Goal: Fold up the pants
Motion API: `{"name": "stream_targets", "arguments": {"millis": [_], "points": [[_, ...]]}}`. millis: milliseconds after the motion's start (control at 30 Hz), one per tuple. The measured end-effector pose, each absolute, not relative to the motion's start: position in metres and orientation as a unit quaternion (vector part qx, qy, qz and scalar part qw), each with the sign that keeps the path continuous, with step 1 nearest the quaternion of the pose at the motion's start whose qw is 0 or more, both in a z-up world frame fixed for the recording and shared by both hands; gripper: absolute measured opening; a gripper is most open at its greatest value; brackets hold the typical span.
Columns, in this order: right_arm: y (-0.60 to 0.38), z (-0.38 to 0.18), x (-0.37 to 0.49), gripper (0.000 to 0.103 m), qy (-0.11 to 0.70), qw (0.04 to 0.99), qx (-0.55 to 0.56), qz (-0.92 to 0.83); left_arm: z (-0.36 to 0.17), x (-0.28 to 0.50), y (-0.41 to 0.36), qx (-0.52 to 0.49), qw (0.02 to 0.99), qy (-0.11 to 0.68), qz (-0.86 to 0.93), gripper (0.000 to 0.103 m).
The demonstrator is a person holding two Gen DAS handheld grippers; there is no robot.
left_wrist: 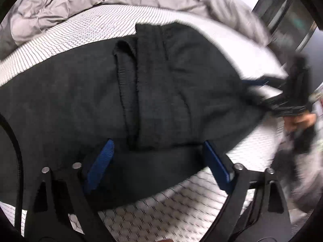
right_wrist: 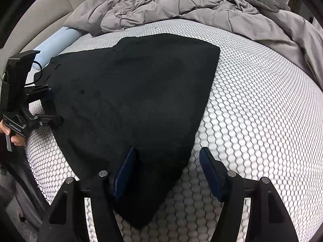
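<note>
Pants [right_wrist: 133, 92], black ones, are lying flat on the bed's mattress [right_wrist: 252, 121], the one with the white cover and the dark honeycomb print, and they look folded over at least once since a ribbed band [left_wrist: 125, 88] sits on top of the layers in the left wrist view. Left gripper [left_wrist: 159, 161] has its blue pads spread wide, with the near edge of the fabric lying between them, not pinched as far as I can see. Right gripper [right_wrist: 167, 171] is wide too; its left pad [right_wrist: 125, 173] sits on the dark cloth near a pointed corner of the pants, and its right pad [right_wrist: 210, 173] is out over bare mattress. From the right wrist view you can see the left gripper at the far left edge of the pants, held by a hand [right_wrist: 12, 137]. From the left wrist view the right gripper is off at the right edge but it's blurry, so no detail there. Rumpled grey duvet [right_wrist: 181, 6] is piled at the far side of the bed, with a light blue roll [right_wrist: 56, 44] beside the mattress on the left.
</note>
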State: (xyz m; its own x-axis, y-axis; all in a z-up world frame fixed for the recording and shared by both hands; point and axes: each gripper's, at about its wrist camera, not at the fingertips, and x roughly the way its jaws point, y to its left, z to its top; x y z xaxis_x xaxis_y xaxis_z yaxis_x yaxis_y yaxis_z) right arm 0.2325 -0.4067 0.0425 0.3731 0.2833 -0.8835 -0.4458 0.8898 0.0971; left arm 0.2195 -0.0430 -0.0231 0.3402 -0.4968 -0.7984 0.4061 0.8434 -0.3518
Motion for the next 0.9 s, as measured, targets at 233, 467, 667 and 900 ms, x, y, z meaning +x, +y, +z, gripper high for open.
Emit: {"name": "stream_targets", "arguments": {"millis": [233,467,667,900], "points": [[-0.418,0.045,0.235,0.068,0.511,0.829,-0.042,0.221,-0.027,0.247,-0.023,-0.17,0.791,0.509,-0.295,0.081],[-0.407,0.04,0.242,0.068,0.513,0.828,-0.026,0.226,-0.045,0.261,-0.031,-0.213,0.789,0.517,-0.256,0.053],[-0.393,0.037,0.252,0.068,0.511,0.829,-0.016,0.227,-0.031,0.247,-0.022,-0.216,0.814,0.48,-0.245,0.016],[-0.406,0.042,0.241,0.068,0.509,0.831,-0.02,0.224,-0.009,0.219,-0.017,-0.117,0.823,0.49,-0.263,0.011]]}}
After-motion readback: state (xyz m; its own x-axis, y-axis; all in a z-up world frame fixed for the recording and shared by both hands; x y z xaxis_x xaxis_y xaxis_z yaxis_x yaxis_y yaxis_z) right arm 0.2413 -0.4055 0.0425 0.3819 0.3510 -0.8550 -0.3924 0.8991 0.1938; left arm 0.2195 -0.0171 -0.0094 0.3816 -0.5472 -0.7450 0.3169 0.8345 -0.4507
